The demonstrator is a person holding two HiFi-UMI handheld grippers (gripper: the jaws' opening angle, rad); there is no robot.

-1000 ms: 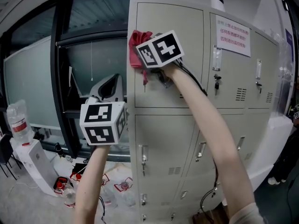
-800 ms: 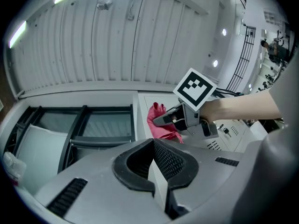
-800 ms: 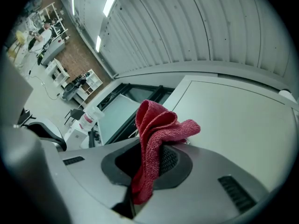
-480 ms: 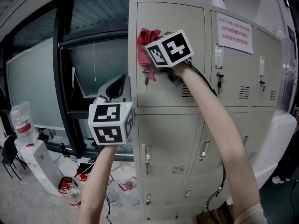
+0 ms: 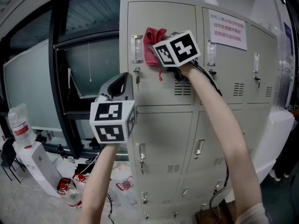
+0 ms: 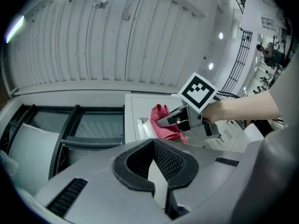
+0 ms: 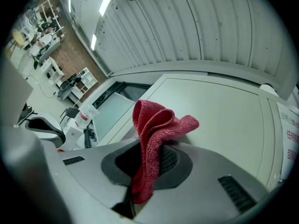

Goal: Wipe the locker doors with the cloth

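A red cloth (image 5: 151,42) is pressed against the upper left door (image 5: 161,85) of the beige locker. My right gripper (image 5: 159,54) is shut on it, with its marker cube facing me. In the right gripper view the cloth (image 7: 156,125) bunches out of the jaws of the right gripper (image 7: 152,167) against the door (image 7: 219,111). My left gripper (image 5: 119,85) hangs lower, left of the locker's edge and off its surface, shut on nothing. The left gripper view looks past the left gripper (image 6: 156,164) up at the cloth (image 6: 164,123) and the right gripper (image 6: 176,119).
A printed notice (image 5: 227,29) is stuck on the neighbouring door. Handles and key locks (image 5: 136,50) stick out of the doors. A dark window frame (image 5: 58,78) stands to the left. Below it are a bottle (image 5: 17,121) on a white unit (image 5: 32,162) and floor litter (image 5: 70,186).
My right gripper has slid the cloth to the right along the upper door, away from its left edge. The left gripper has risen a little and stays shut.
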